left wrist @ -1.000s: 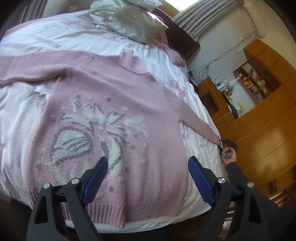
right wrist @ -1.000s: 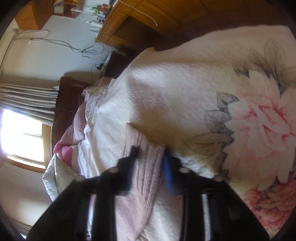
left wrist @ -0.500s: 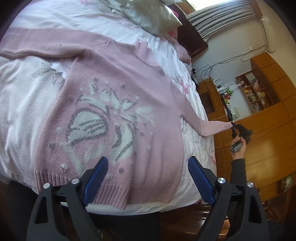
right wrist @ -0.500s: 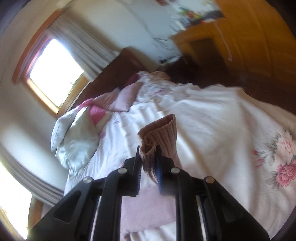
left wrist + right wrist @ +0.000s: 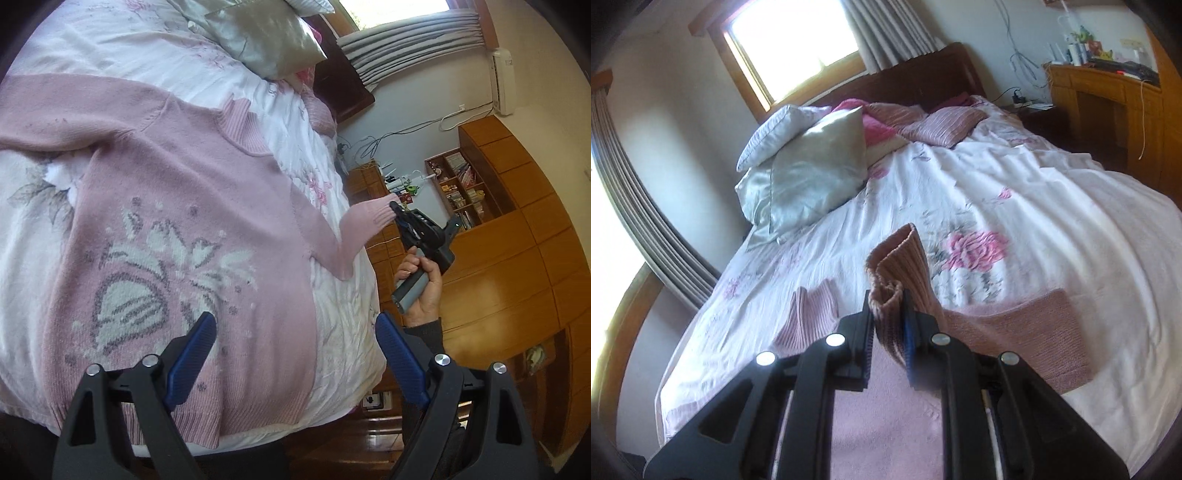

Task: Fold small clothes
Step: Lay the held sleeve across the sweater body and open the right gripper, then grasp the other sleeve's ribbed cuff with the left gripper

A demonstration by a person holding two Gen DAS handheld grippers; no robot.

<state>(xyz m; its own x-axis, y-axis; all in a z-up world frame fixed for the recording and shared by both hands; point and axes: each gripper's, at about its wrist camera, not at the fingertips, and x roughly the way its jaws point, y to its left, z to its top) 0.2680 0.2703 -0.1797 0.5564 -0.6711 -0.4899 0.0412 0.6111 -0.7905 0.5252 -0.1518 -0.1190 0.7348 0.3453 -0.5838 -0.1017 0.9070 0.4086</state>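
Observation:
A pink knitted sweater (image 5: 207, 206) with a white and grey flower pattern lies spread face up on the bed (image 5: 343, 332). My left gripper (image 5: 295, 354) hovers open above the sweater's hem, holding nothing. My right gripper (image 5: 888, 325) is shut on the ribbed cuff (image 5: 897, 273) of the sweater's right sleeve. In the left wrist view that sleeve (image 5: 365, 221) is lifted off the bed at its right side, pinched by the right gripper (image 5: 400, 216), which a hand (image 5: 424, 288) holds. The sweater's other sleeve (image 5: 55, 110) stretches away to the left.
Silver and white pillows (image 5: 812, 162) and a striped pink cushion (image 5: 942, 125) lie at the head of the bed by a window (image 5: 794, 44). A wooden desk (image 5: 1108, 92) and wardrobe (image 5: 517, 240) stand to the right of the bed.
The right gripper has raised the sleeve cuff off the bed and swung it inward over the sweater. The left gripper has drifted slightly, still open.

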